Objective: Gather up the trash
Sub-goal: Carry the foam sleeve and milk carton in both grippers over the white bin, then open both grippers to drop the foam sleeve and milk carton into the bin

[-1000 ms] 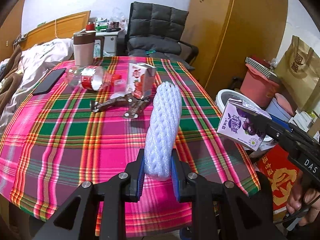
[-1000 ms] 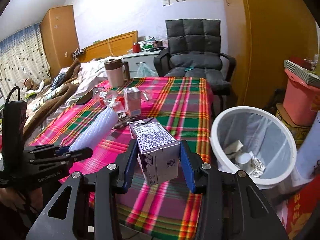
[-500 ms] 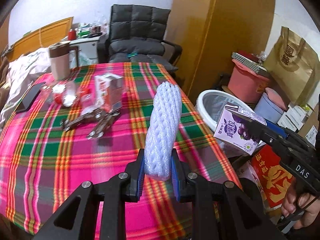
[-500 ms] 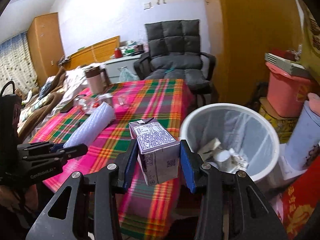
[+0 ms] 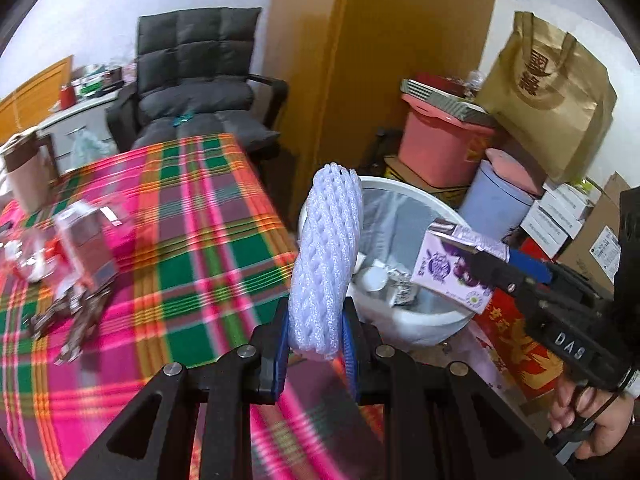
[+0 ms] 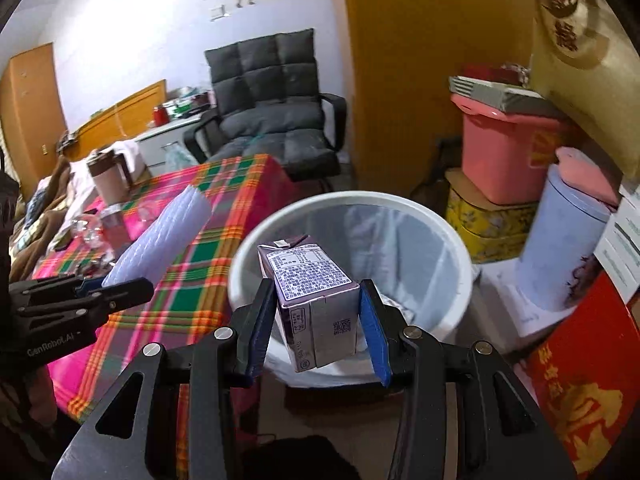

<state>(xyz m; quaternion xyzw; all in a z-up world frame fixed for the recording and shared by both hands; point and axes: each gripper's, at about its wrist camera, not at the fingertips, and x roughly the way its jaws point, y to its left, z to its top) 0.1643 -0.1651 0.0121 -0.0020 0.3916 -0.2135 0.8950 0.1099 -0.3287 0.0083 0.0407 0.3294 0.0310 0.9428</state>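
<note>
The left gripper [image 5: 315, 350] is pinching a white foam fruit sleeve [image 5: 326, 256]; the right gripper [image 6: 318, 330] is clamping a purple drink carton [image 6: 316, 304] over the white trash bin [image 6: 460, 256].

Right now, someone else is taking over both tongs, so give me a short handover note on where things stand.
Left tongs: shut on the white foam net sleeve, at the table's edge beside the bin.
Right tongs: shut on the purple drink carton, held over the white trash bin.
Done: both pieces are lifted off the table; the bin already holds some scraps.
Left: release the carton, then the sleeve, into the bin. On the plaid tablecloth there remain a red-and-white carton, a clear plastic bottle and some wrappers; the view is blurred there.
</note>
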